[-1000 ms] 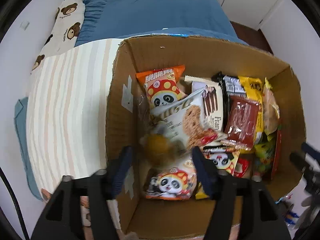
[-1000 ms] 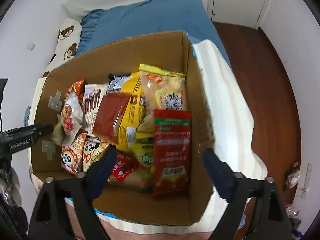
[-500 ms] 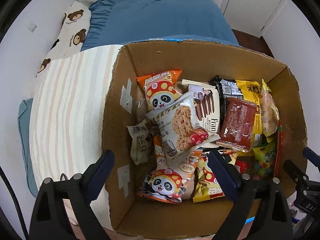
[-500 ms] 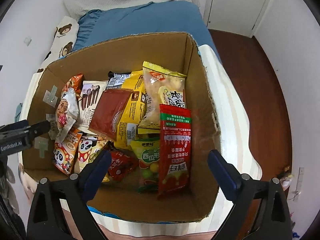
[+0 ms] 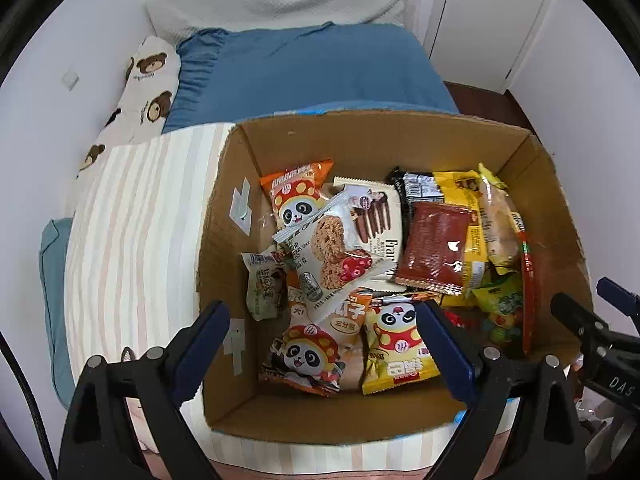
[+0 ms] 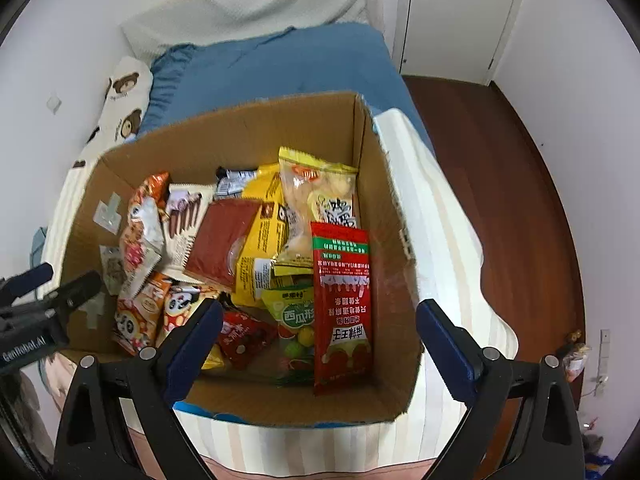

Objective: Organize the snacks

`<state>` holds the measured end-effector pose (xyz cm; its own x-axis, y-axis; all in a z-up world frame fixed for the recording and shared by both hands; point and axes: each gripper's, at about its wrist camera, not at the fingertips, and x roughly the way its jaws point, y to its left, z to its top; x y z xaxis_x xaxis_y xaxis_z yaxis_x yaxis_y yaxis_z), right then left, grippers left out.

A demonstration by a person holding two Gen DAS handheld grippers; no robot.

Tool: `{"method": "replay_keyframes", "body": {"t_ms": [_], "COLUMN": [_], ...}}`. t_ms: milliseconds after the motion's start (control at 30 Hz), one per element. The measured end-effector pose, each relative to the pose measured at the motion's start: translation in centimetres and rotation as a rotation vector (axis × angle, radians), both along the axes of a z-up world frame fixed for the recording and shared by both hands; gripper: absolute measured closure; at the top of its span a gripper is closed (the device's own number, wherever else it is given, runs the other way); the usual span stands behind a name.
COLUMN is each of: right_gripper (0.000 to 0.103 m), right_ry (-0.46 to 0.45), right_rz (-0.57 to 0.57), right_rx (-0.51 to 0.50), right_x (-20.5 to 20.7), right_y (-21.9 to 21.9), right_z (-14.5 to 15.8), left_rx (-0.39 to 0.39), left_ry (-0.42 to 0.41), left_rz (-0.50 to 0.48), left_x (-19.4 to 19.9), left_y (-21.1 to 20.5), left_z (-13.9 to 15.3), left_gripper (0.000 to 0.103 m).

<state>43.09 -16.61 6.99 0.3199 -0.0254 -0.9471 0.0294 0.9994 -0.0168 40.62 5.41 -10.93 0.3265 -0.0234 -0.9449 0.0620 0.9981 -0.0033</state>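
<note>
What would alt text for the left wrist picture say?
An open cardboard box full of snack packets, including panda-printed bags, sits on a striped blanket on a bed. The open left gripper hovers above, holding nothing.

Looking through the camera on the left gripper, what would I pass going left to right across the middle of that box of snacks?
Small pale packet by the left wall → oat bar packet → chocolate-stick biscuit pack → dark red sachet → yellow bag → clear pouch of pale snacks → right wall of the cardboard box.
</note>
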Motion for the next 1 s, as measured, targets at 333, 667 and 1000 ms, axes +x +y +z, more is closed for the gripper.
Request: {"method": "replay_keyframes", "body": {"t_ms": [333, 667, 1000], "right_gripper": [0.004, 0.002, 0.001], "right_ry": [-0.143, -0.296, -0.448], "right_rz": [0.032, 0.073, 0.085], "right_rx": [-0.013, -0.002, -0.009], "right_x": [-4.5, -12.2, -19.7], "right_y": [1.0, 2.4, 3.1], "right_z": [6.1, 13.4, 20.6], "left_rx": [-0.008, -0.041, -0.037], "left_ry": [-0.145, -0.286, -0.394], "left_rz": [-0.013, -0.021, -0.003], "left_x": [-4.7, -12.2, -18.4], "left_y": [-0.1, 0.1, 0.8], "left_z": [6.0, 12.6, 17.4], "left_gripper": [0.007, 0.007, 0.007]}}
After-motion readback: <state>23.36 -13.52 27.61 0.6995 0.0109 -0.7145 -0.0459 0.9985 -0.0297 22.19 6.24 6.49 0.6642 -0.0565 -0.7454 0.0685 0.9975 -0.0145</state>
